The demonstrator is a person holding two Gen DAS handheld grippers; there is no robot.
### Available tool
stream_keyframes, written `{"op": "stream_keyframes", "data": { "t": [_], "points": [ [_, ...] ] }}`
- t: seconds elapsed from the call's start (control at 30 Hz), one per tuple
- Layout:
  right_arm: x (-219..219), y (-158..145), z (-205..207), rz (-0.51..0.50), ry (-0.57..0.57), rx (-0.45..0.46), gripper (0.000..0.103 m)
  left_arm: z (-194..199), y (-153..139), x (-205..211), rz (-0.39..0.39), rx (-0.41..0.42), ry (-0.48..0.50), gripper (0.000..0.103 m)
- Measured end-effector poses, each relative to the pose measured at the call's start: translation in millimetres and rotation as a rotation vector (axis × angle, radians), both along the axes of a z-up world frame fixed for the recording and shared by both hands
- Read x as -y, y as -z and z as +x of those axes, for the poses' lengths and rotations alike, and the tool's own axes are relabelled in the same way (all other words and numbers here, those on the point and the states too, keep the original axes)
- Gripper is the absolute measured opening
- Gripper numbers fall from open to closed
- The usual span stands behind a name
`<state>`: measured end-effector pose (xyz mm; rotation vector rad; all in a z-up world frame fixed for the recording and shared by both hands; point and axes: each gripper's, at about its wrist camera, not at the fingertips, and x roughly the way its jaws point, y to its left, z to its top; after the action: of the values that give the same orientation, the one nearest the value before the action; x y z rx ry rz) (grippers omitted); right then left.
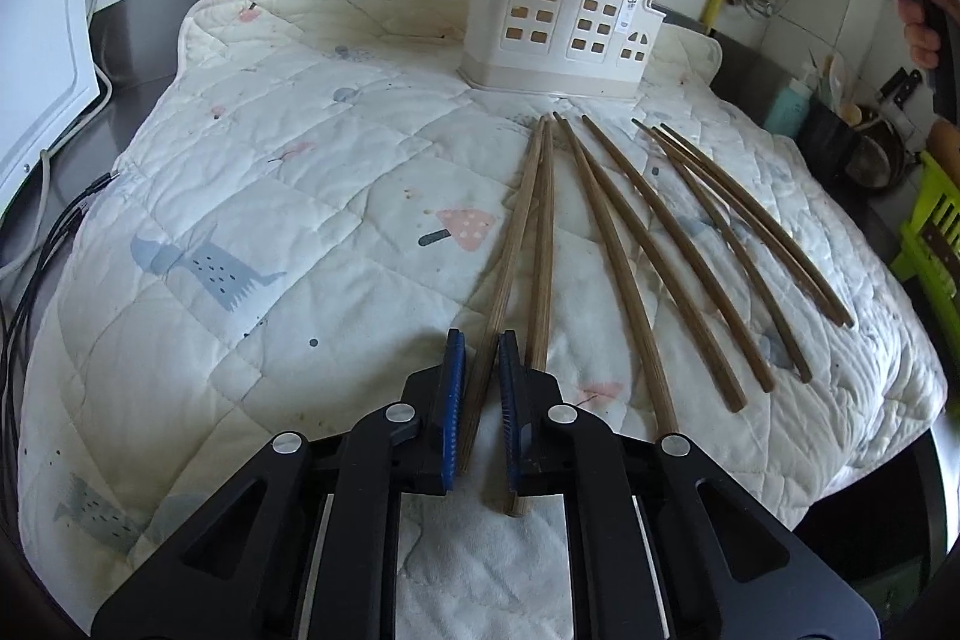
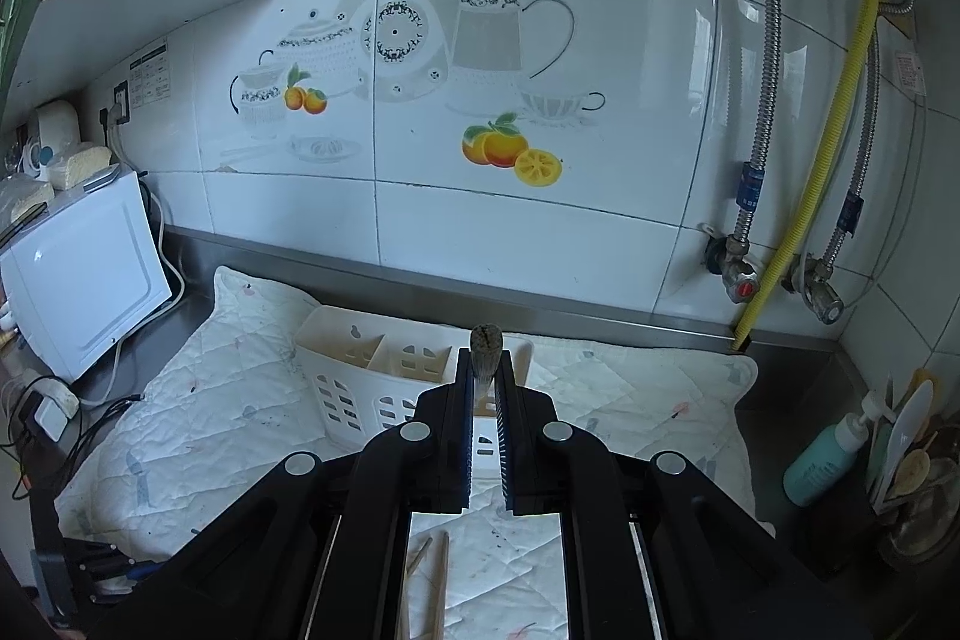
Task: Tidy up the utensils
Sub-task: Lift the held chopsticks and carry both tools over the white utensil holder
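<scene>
Brown wooden chopsticks (image 1: 660, 244) fanned out on a pale quilt (image 1: 270, 220), thin tips toward a cream holder (image 1: 558, 10) with window-shaped cutouts. Holder upright at the far side of the quilt, just beyond those tips. Quilt spread over a steel bench (image 1: 138, 58), printed with small mushrooms and grey animals.

Left hand-held gripper (image 1: 480, 340) low over the near edge of the quilt, tilted downward, blue pads closed on the thick end of one chopstick (image 1: 510, 244), the leftmost of the fan. Shaft running forward from between the pads and lying along the quilt. Another touching it on the right near the tips; five more spread further right, the last three close together.

Right hand-held gripper (image 2: 486, 358) raised above the holder, clamped on a second chopstick (image 2: 486, 340) seen end-on between the pads. From the left wrist view, same tool at the top right corner, its stick slanting down toward the holder's right end, tip not yet inside as far as can be told. Holder's compartments (image 2: 384, 349) open from above, apparently empty.

White tiled wall (image 2: 540, 232) behind, with teapot and orange decals. Microwave (image 2: 78, 274) at the left, teal bottle (image 2: 822, 460) at the right, yellow hose (image 2: 834, 112) down the wall.
</scene>
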<state>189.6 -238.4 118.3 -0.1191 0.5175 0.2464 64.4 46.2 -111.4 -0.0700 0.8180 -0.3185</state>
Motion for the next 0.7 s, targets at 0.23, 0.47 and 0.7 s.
{"op": "stream_keyframes", "data": {
  "t": [0.23, 0.47, 0.7],
  "points": [
    [1.4, -3.9, -4.0, 0.0, 0.002, 0.017, 0.007, 6.2, -18.7, -13.8, -0.106, -0.003, 0.026, 0.005],
    [0.4, -7.9, -5.8, 0.002, 0.001, 0.028, 0.007, 15.4, -58.0, -13.9, -0.129, 0.066, 0.071, 0.005],
    [-3.0, -8.8, 1.3, -0.003, 0.004, 0.024, 0.007, 38.7, -102.3, -13.6, -0.141, 0.142, 0.079, 0.005]
  ]
}}
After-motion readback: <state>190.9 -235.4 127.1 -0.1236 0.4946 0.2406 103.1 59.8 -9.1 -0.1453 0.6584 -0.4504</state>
